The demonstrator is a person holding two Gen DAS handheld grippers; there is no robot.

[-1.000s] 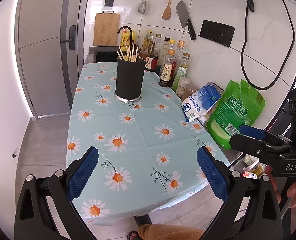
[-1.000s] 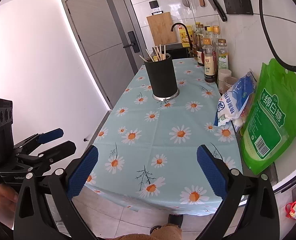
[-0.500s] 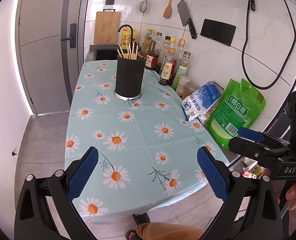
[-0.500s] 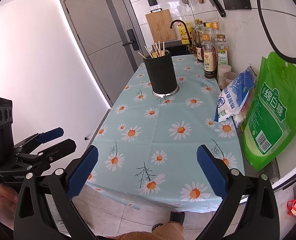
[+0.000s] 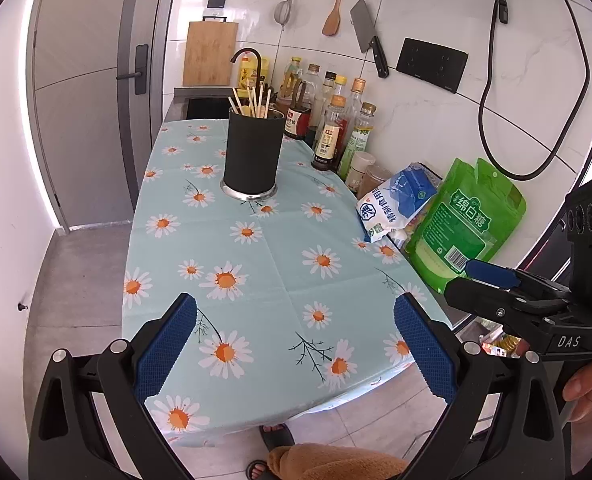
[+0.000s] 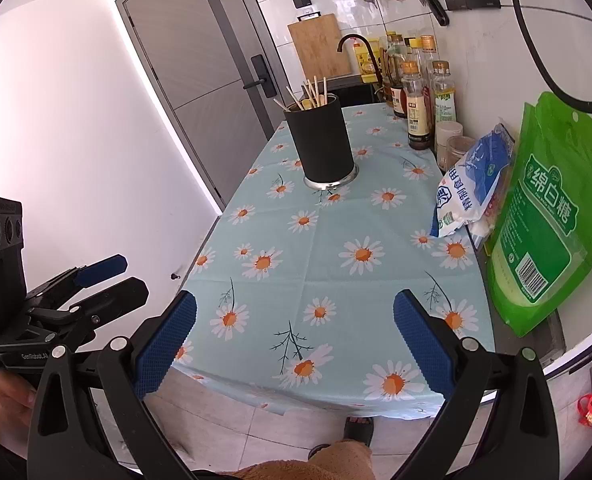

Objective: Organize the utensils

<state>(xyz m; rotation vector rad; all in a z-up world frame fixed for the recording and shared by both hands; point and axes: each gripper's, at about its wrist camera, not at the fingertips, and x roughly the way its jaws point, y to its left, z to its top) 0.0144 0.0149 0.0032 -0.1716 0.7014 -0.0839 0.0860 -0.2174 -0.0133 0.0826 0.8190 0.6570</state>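
Observation:
A black cylindrical utensil holder [image 5: 253, 151] [image 6: 322, 144] stands upright on a metal base at the far middle of the daisy tablecloth [image 5: 256, 264] [image 6: 336, 280]. Several wooden chopsticks [image 5: 252, 100] [image 6: 310, 94] stick out of its top. My left gripper [image 5: 294, 344] hangs open above the table's near edge, nothing between its blue pads. My right gripper [image 6: 294, 344] is also open and empty, off the near edge. Each gripper shows in the other's view, the right gripper [image 5: 496, 288] at the right and the left gripper [image 6: 96, 280] at the left.
Sauce and oil bottles [image 5: 336, 128] line the wall on the right, then small jars [image 5: 366, 172], a blue-white bag [image 5: 400, 204] and a green bag [image 5: 468, 220]. A sink with a tap [image 5: 252, 60] lies beyond the table. A cleaver [image 5: 370, 36] and wooden spatula [image 5: 334, 4] hang on the tiles. A slippered foot [image 5: 274, 438] is below.
Both grippers have drawn back slightly from the table, so the holder looks a little farther away. Both stay open and empty.

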